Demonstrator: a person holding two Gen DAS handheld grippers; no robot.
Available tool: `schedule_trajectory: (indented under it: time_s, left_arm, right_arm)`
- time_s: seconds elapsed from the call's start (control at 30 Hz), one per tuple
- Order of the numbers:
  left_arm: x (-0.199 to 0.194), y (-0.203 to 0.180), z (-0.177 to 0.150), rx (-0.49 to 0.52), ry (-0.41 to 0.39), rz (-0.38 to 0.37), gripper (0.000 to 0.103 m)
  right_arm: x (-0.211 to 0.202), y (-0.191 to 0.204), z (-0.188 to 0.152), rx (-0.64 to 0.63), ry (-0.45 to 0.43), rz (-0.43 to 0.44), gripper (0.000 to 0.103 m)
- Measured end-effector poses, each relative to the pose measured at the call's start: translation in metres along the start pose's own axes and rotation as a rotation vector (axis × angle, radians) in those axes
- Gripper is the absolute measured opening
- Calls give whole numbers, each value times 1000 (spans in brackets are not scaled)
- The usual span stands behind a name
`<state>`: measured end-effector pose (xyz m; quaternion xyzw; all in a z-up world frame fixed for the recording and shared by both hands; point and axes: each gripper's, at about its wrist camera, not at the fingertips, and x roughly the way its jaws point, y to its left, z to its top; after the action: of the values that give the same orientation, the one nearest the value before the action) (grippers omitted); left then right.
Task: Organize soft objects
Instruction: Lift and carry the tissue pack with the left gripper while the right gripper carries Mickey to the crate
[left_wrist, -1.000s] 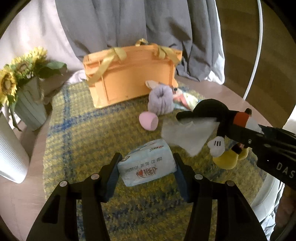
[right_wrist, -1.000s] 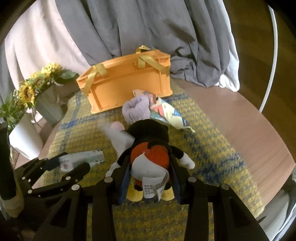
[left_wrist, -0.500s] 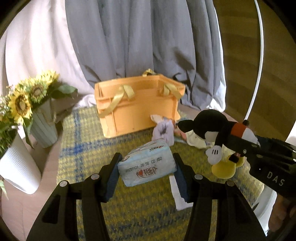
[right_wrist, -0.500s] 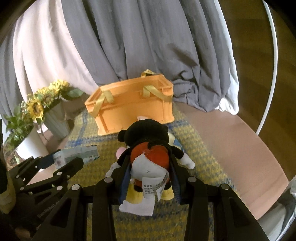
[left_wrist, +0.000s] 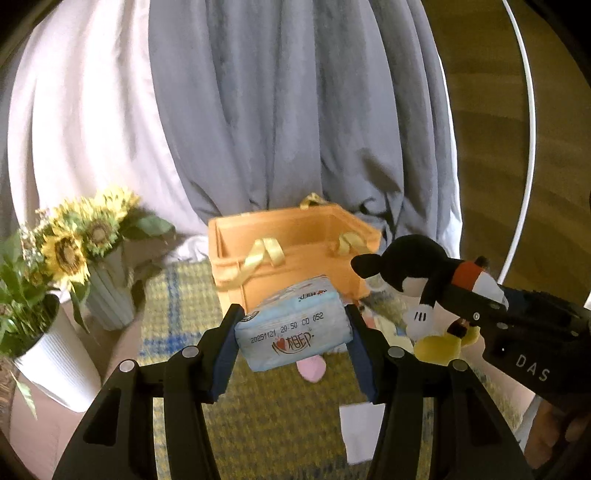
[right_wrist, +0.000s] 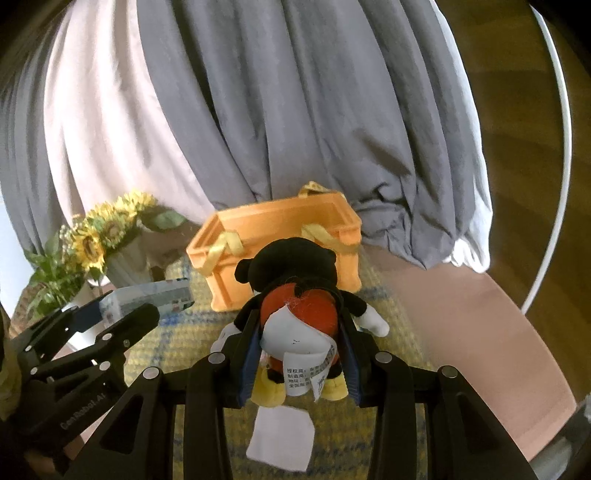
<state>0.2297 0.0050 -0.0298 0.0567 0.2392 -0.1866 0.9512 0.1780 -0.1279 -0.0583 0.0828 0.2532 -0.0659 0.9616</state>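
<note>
1. Left gripper (left_wrist: 293, 328) is clamped on the tissue pack (left_wrist: 293, 326), held up in front of the orange bin (left_wrist: 295, 236).
2. Right gripper (right_wrist: 299, 345) squeezes the plush (right_wrist: 295, 291), also lifted off the mat (right_wrist: 388, 321), near the bin.

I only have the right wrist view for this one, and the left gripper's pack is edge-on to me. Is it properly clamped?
Observer: Yes. In the left wrist view the left gripper has both pads pressed on the ends of the pale blue tissue pack.
Operator: Anything on the mat beneath it?
Observer: A small pink object lies on the yellow checked mat, just below the pack.
Operator: Does the plush show its front there?
Observer: No, only its side: the mouse plush appears in profile, one white gloved hand hanging down.
</note>
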Motion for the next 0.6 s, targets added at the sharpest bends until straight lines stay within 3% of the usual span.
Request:
schedule_trajectory:
  time_s: [0.6]
  left_arm:
    - [6,-17,41,8,-167,88,53]
  right_arm:
    - [7,-17,46,-33,-133,87,39]
